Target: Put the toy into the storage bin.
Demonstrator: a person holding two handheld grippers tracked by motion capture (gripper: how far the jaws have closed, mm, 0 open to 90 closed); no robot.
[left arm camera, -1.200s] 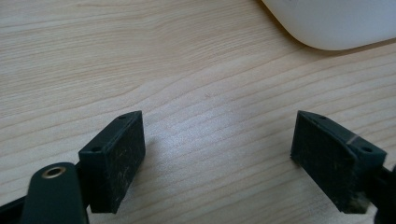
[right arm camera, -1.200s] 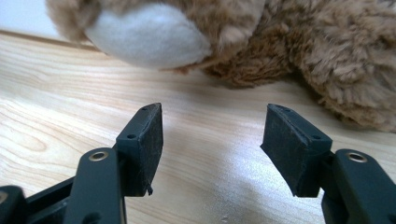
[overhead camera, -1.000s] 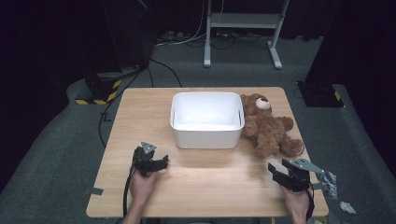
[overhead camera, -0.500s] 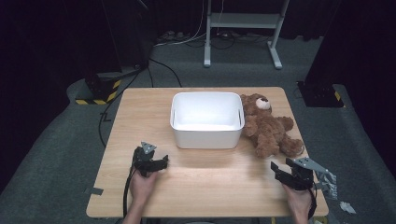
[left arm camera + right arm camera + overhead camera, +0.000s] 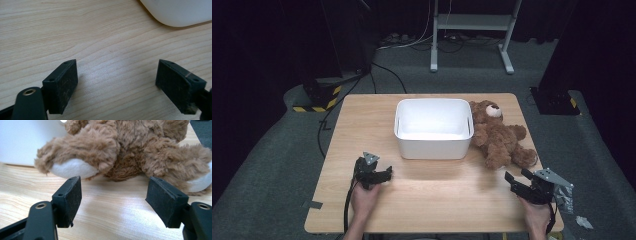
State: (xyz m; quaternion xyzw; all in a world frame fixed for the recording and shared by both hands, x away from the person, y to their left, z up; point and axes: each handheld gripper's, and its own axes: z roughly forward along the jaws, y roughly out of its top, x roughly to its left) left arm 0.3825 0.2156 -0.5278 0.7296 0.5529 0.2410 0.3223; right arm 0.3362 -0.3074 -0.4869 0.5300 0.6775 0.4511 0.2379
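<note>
Brown plush teddy bear lying on pale wooden table, touching right wall of white rectangular plastic bin.

Right gripper near bear's feet, jaws just been opening, wide apart, nothing between.

Left gripper spread wide over bare wood.

Risks:
- pinching fur alone, slipping out on lift
- limp legs catching bin rim

Hard to see:
- bear's head cut off in right gripper view
- bin interior washed out

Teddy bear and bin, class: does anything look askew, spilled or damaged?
Nothing stands out. The teddy bear lies on its back against the upright white bin; no spill or damage shows.
</note>
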